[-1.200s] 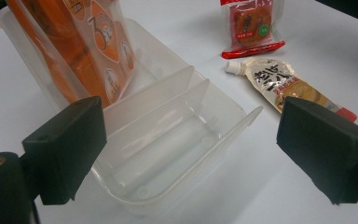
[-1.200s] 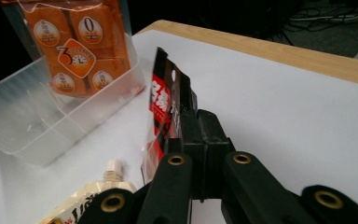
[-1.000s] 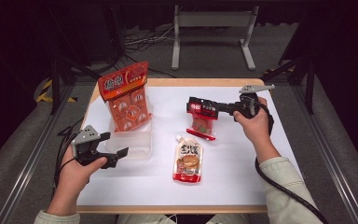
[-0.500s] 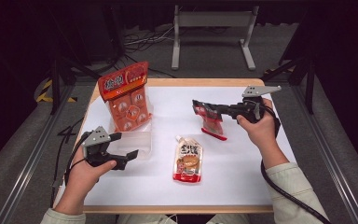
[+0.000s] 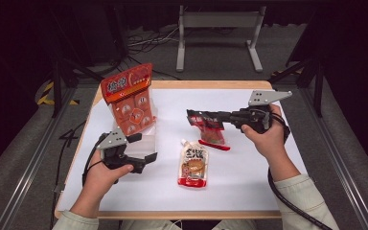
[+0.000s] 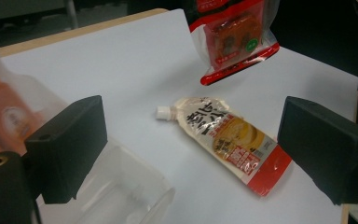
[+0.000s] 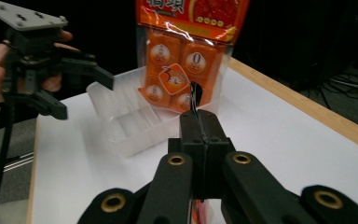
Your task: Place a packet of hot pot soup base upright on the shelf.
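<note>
My right gripper (image 5: 210,118) is shut on the top edge of a red and black snack pouch (image 5: 212,133), which hangs tilted just above the white table. In the right gripper view the shut gripper (image 7: 198,125) pinches the pouch's thin edge (image 7: 195,95). A cream and red spout pouch (image 5: 193,163) lies flat near the table's middle. My left gripper (image 5: 144,147) is open beside the clear container (image 5: 143,140) and holds nothing. In the left gripper view the spout pouch (image 6: 226,142) lies between and beyond the wide-open gripper's (image 6: 198,142) jaws, with the hanging pouch (image 6: 235,39) farther off.
A tall orange snack bag (image 5: 129,98) stands upright in the clear plastic container at the left rear of the table. The white table sheet (image 5: 249,177) ends in a wooden edge (image 5: 182,84). A metal stand (image 5: 218,21) sits on the floor beyond.
My right gripper has lifted the red and black pouch off the table and carried it slightly toward the middle. My left gripper has moved right, closer to the clear container.
</note>
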The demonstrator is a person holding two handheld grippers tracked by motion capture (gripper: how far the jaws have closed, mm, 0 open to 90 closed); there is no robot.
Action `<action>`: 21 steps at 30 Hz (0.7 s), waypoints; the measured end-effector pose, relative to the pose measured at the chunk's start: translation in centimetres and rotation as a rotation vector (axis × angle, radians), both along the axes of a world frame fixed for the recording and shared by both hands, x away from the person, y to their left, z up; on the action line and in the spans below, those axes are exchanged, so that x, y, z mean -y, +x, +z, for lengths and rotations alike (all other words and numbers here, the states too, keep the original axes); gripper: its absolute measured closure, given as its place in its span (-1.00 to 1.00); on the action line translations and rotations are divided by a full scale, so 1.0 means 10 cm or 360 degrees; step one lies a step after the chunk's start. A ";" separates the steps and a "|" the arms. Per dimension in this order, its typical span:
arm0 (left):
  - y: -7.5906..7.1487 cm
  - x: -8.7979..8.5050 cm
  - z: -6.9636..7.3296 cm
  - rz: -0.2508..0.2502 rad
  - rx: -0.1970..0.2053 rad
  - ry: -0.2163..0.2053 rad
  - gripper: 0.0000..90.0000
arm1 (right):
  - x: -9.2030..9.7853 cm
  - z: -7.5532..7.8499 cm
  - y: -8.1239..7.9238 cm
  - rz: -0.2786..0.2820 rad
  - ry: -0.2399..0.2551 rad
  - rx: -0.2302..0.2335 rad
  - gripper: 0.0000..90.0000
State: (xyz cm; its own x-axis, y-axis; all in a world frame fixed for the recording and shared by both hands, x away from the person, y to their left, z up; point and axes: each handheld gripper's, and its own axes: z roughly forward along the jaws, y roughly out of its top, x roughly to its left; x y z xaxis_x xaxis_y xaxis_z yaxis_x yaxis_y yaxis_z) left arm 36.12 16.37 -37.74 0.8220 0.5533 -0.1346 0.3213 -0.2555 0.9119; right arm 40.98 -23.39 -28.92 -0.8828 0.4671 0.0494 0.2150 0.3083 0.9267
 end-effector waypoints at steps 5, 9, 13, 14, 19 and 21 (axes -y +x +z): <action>0.10 0.21 -0.03 -0.0092 0.0016 -0.0068 -0.80 | -0.12 0.06 -0.11 0.0073 0.0024 0.0033 1.00; 0.14 0.30 -0.02 -0.0129 0.0022 -0.0142 -0.79 | -0.18 0.09 -0.16 0.0118 0.0038 0.0046 1.00; 0.20 0.40 -0.03 -0.0156 0.0002 -0.0147 -0.74 | -0.24 0.11 -0.22 0.0162 0.0045 0.0063 1.00; 0.21 0.42 -0.04 -0.0160 -0.0003 -0.0152 -0.73 | -0.26 0.12 -0.24 0.0175 0.0051 0.0064 1.00; 0.27 0.54 -0.06 -0.0230 -0.0001 -0.0200 -0.64 | -0.31 0.12 -0.30 0.0204 0.0072 0.0072 1.00; 0.29 0.60 -0.06 -0.0272 0.0006 -0.0255 -0.58 | -0.33 0.10 -0.31 0.0212 0.0082 0.0069 1.00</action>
State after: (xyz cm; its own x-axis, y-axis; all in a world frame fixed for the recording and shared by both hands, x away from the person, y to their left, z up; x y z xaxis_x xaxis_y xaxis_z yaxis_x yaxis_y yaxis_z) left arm 38.97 10.34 -38.35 0.9025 0.3779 -0.2065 0.2825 -0.1575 0.9463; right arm 37.87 -20.12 -27.91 -0.9386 0.3435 0.0305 0.1346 0.2834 0.9495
